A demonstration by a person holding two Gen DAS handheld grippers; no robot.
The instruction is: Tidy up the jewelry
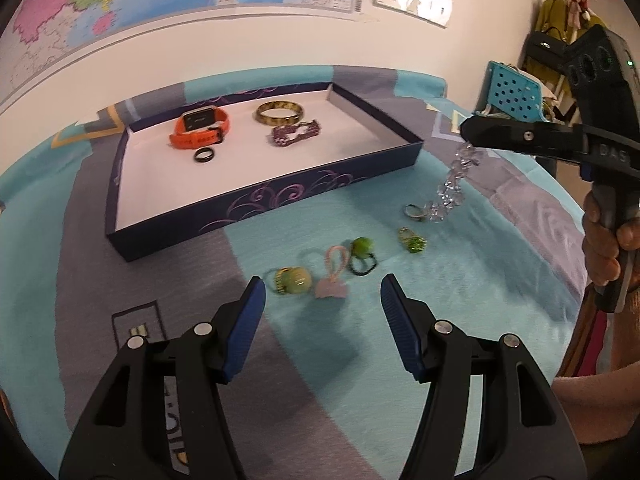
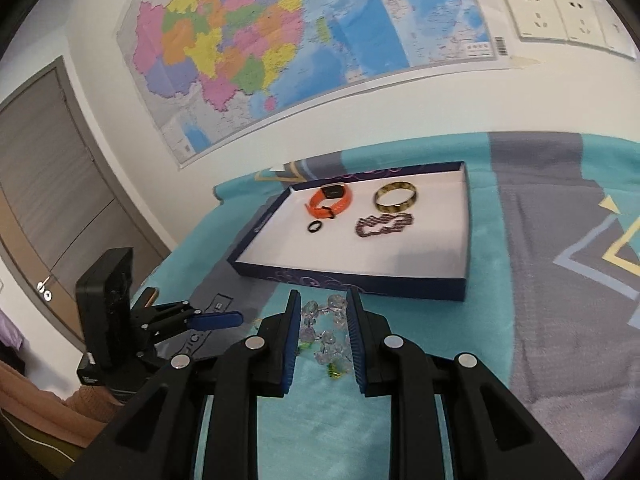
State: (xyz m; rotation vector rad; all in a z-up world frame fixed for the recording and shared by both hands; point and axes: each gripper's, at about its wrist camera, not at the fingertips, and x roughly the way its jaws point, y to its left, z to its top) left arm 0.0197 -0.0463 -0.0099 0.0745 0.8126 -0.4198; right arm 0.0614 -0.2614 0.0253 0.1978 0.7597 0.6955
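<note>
L wrist view: left gripper [image 1: 322, 294] wide, empty, above blanket [image 1: 120, 240]. Near: green bead ring [image 1: 294, 280], pink tie [image 1: 334, 274]. Far: box [image 1: 260, 204] w/ orange watch [image 1: 202, 130], bangle [image 1: 280, 112]. Right: right gripper [image 1: 470, 136] dangling crystal bracelet [image 1: 450, 184].

R wrist view: right gripper [image 2: 323, 316] narrow, clamped on crystal bracelet [image 2: 326, 332], near box [image 2: 360, 284].

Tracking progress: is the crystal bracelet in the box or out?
Out. The bracelet dangles from the right gripper beside the box.
</note>
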